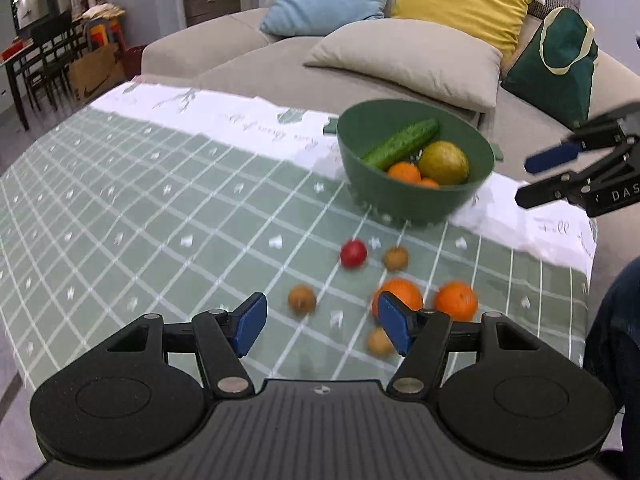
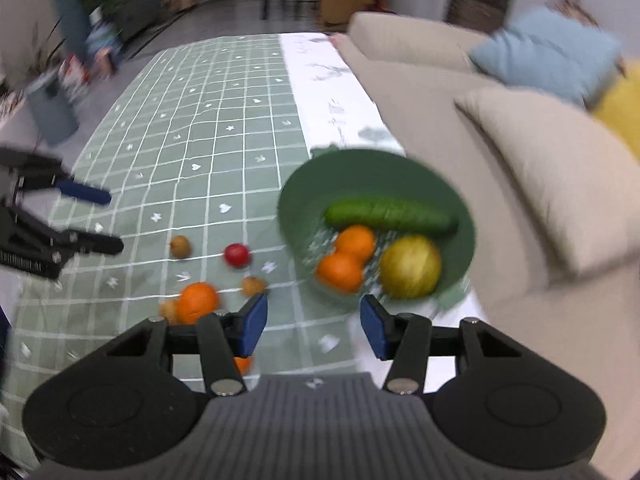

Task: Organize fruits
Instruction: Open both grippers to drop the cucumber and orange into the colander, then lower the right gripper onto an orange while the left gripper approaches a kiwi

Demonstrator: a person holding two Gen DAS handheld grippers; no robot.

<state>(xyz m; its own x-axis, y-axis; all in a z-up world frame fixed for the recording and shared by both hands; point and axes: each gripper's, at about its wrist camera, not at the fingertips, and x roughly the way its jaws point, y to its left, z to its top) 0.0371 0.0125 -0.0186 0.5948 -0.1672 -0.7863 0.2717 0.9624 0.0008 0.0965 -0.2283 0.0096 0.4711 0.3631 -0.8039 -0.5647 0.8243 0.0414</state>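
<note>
Low in the left wrist view, the left gripper (image 1: 322, 326) hangs with its blue pads spread wide and nothing between them, above the checked green cloth of the surface (image 1: 120, 200). Past its pads lie the loose fruits: two oranges (image 1: 456, 300) side by side at lower centre, a small red fruit (image 1: 353, 253) above them, and three small brown fruits (image 1: 302, 299) scattered around. Higher, right of centre, a green bowl (image 1: 400, 200) holds a cucumber (image 1: 402, 143), a yellow-green round fruit (image 1: 443, 162) and two more oranges. At the right edge of the frame the right gripper (image 1: 524, 180) is held in the air beside the bowl, also parted and empty. Behind the surface stands a beige sofa (image 1: 248, 68) with cushions and a dark green bag (image 1: 560, 68).
</note>
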